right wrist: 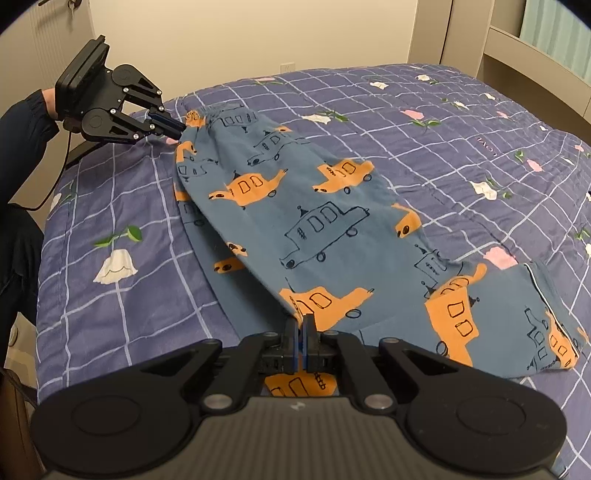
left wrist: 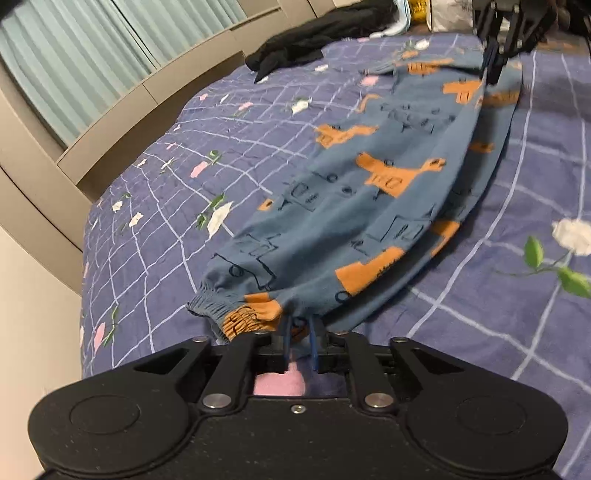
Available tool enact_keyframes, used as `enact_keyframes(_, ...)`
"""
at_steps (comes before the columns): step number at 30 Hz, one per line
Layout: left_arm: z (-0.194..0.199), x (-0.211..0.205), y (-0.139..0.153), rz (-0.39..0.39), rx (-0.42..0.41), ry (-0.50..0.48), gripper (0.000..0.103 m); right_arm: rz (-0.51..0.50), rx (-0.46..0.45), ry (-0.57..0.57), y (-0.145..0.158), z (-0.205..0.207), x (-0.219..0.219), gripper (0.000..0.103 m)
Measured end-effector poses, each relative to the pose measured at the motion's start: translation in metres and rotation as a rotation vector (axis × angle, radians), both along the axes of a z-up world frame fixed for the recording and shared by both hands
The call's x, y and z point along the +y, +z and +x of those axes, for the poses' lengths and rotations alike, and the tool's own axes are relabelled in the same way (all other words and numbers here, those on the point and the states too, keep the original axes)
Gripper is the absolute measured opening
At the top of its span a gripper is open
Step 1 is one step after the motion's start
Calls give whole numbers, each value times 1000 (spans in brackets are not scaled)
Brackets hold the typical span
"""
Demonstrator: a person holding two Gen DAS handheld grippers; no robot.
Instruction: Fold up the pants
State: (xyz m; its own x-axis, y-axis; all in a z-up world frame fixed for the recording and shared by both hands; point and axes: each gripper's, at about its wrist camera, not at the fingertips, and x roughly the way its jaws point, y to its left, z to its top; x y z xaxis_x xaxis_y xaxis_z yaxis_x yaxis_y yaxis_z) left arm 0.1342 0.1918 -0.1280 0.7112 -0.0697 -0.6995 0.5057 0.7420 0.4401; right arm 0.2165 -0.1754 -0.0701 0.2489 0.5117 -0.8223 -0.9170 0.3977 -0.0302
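Observation:
Blue pants [left wrist: 354,206] printed with orange cars lie lengthwise on the purple checked quilt [left wrist: 480,314], one leg folded over the other. Their gathered elastic end [left wrist: 236,314] rests right at the tips of my left gripper [left wrist: 298,332]. Its blue pads stand a little apart, with quilt showing through the gap, so it is open. In the right wrist view the left gripper [right wrist: 179,130] touches the edge of the elastic end [right wrist: 221,112]. My right gripper [right wrist: 301,323] is shut on a fold of the pants [right wrist: 325,229] at the other end. The left wrist view shows the right gripper [left wrist: 489,79] pinching that far edge.
A black garment [left wrist: 306,40] lies at the far side of the bed by a beige wooden frame [left wrist: 110,122] and curtains. Bags [left wrist: 443,13] stand beyond the bed. A person's dark sleeve [right wrist: 26,122] holds the left gripper past the quilt's left edge [right wrist: 44,229].

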Motion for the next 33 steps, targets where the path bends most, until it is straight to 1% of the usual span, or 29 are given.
enact_keyframes(2, 2, -4, -6, 36, -9, -2, 20, -1, 1, -2, -1, 0, 1, 2)
enact_keyframes(4, 2, -8, -7, 52, -6, -14, 23, -2, 1, -2, -2, 0, 2, 2)
enact_keyframes(7, -2, -11, 2, 87, -17, -16, 25, -4, 7, -3, -3, 0, 1, 3)
enact_keyframes(9, -5, -12, 11, 109, -69, -4, 36, -5, 8, -3, -3, 1, 1, 3)
enact_keyframes(10, -5, -14, 12, 118, -93, -4, 46, -3, 10, -4, -3, 1, 1, 3)
enact_keyframes(11, -5, -17, 10, 121, -105, -18, 49, 0, 12, -4, -3, 2, 1, 3)
enact_keyframes(12, -3, -20, 7, 127, -96, -34, 50, 0, 13, -5, -4, 2, 2, 3)
enact_keyframes(14, 1, -25, -2, 161, -44, -66, 48, -1, 13, -4, -4, 2, 3, 3)
enact_keyframes(18, 9, -28, -1, 187, -48, -88, 46, 4, 8, 3, -1, 3, 3, 4)
enact_keyframes(19, 13, -28, -2, 195, -33, -100, 37, 3, 5, 8, -1, 3, 3, 4)
enact_keyframes(20, 15, -29, -5, 212, -7, -123, 23, 0, 4, 12, -1, 3, 3, 4)
enact_keyframes(21, 15, -30, -9, 240, 16, -157, 19, -1, 4, 15, -2, 3, 3, 4)
enact_keyframes(22, 15, -31, -13, 258, 29, -182, 12, 0, 7, 17, -3, 4, 3, 4)
enact_keyframes(23, 15, -31, -14, 258, 45, -200, 5, -1, 9, 18, -4, 4, 2, 4)
enact_keyframes(24, 13, -30, -13, 246, 53, -217, 4, -1, 9, 18, -6, 4, 2, 4)
enact_keyframes(26, 11, -26, -9, 226, 51, -216, 3, 16, 9, 15, -7, 2, -1, 3)
enact_keyframes(28, 4, -21, 1, 208, 50, -219, 3, 61, 12, 10, -1, -1, -6, 3)
enact_keyframes(30, -2, -19, 4, 202, 65, -234, 3, 92, 9, 5, 4, -5, -9, 2)
enact_keyframes(32, -4, -18, 4, 185, 78, -240, 3, 97, 22, 25, 4, -10, -10, 1)
enact_keyframes(33, -5, -20, 0, 197, 83, -240, 3, 86, 19, 29, 2, -13, -9, 1)
